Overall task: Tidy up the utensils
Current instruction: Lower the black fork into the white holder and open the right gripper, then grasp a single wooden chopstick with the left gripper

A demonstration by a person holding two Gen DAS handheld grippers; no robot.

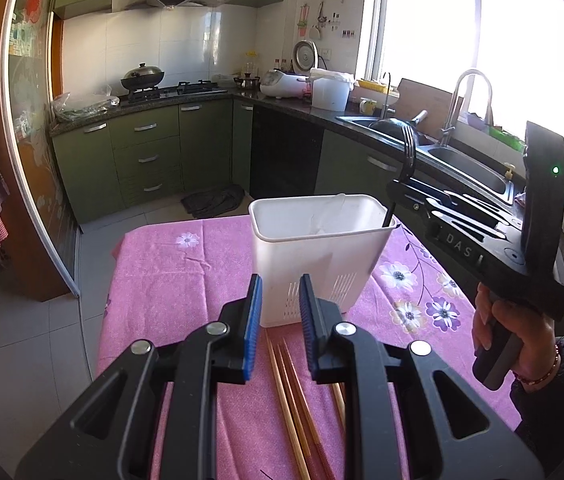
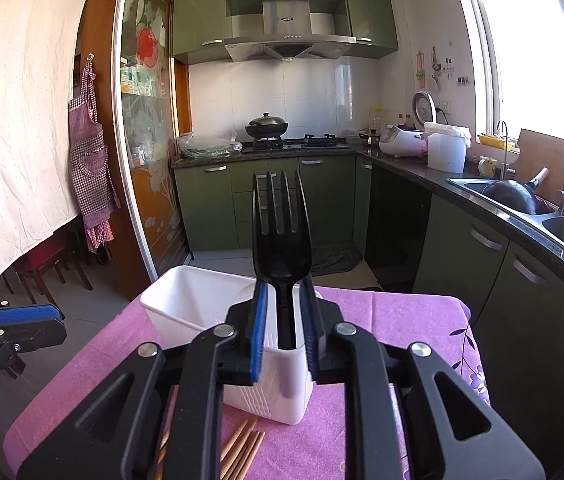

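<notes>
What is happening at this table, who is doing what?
A person holds a gripper in each hand. The right gripper has a black fork upright between its fingers, its handle already down inside the white utensil holder. The left gripper is empty above wooden chopsticks lying on the pink tablecloth.

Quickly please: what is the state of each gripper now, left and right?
Left gripper: open, nothing between its pads, above the chopsticks.
Right gripper: open, pads clear of the black fork standing in the white holder.
</notes>
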